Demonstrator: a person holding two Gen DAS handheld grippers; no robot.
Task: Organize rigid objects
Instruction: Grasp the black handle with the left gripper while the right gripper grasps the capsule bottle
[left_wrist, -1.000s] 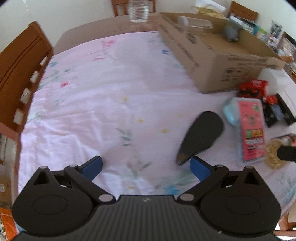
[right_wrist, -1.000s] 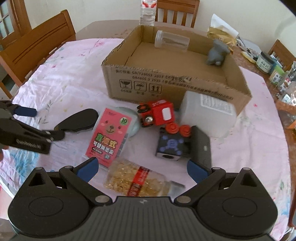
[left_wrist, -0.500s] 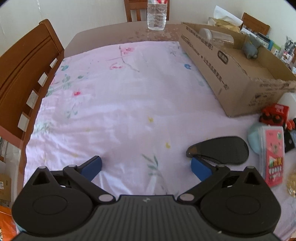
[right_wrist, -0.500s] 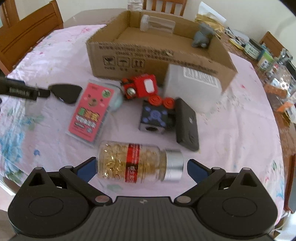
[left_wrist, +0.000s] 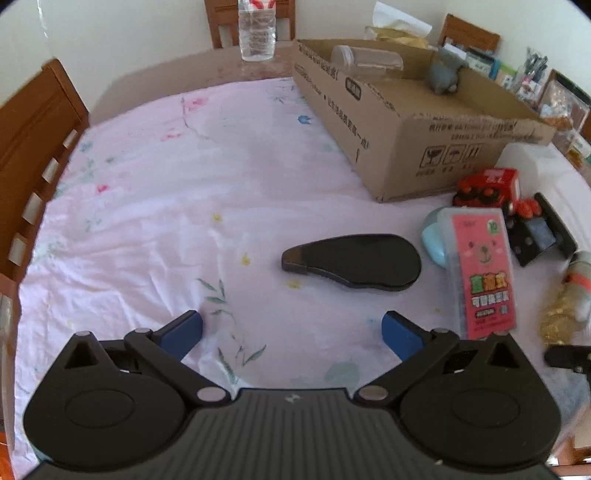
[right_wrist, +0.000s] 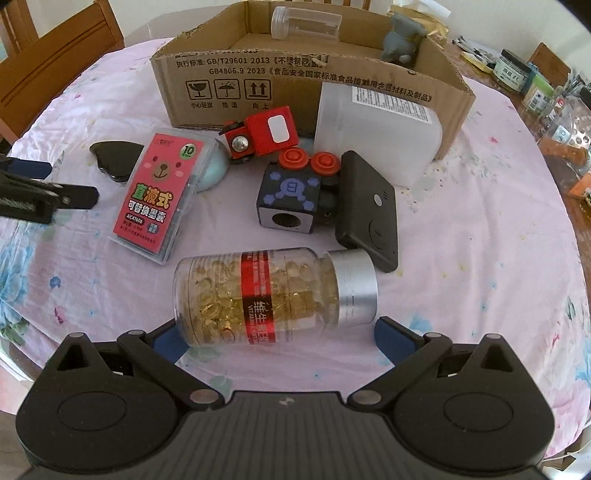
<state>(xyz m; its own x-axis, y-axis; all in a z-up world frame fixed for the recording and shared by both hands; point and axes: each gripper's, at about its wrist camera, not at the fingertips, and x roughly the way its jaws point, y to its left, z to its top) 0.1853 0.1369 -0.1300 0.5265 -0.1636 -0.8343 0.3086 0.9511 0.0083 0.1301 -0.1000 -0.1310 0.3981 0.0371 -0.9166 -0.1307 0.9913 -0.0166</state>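
A clear capsule bottle with a red label and silver cap lies on its side just in front of my open right gripper, between its blue fingertips. It shows blurred in the left wrist view. A flat black oval piece lies on the cloth ahead of my open, empty left gripper. A pink card pack, red toy truck, black cube toy, flat black device and white container lie before the cardboard box.
The box holds a clear jar and a grey figure. A water bottle stands at the far table edge. Wooden chairs stand at the left. Jars and clutter crowd the right side.
My right gripper has moved closer to the capsule bottle, which now lies between its fingertips. My left gripper has swung so the black oval piece sits ahead of it.
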